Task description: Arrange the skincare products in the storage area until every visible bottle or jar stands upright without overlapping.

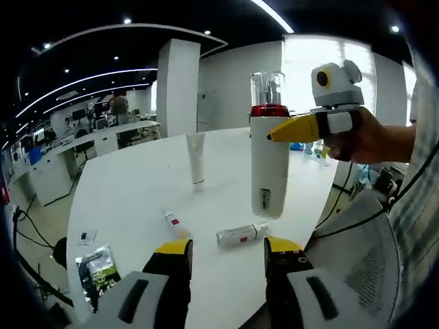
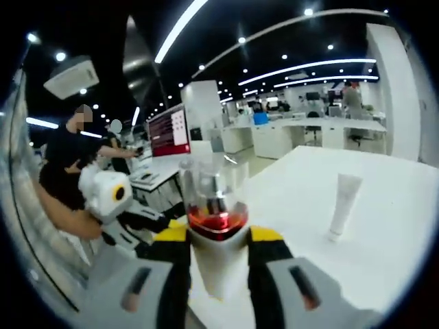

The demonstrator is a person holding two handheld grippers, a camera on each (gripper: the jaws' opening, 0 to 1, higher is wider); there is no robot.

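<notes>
The round white table (image 1: 137, 192) spreads below me. My right gripper (image 2: 218, 236) clamps the white spray bottle (image 1: 269, 164) upright in the air above it; my left gripper (image 1: 226, 250) hangs open over a small lying bottle (image 1: 241, 234). A white tube (image 1: 196, 159) stands beyond.

Open tabletop (image 1: 137, 185) all round (bar one upright tube (image 1: 196, 157), two small fallen bottles (image 1: 241, 234)).

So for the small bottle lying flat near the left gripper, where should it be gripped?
Across the middle of its body, from above. The small bottle lies on its side on the table, so the open left gripper can straddle its narrow width.
</notes>
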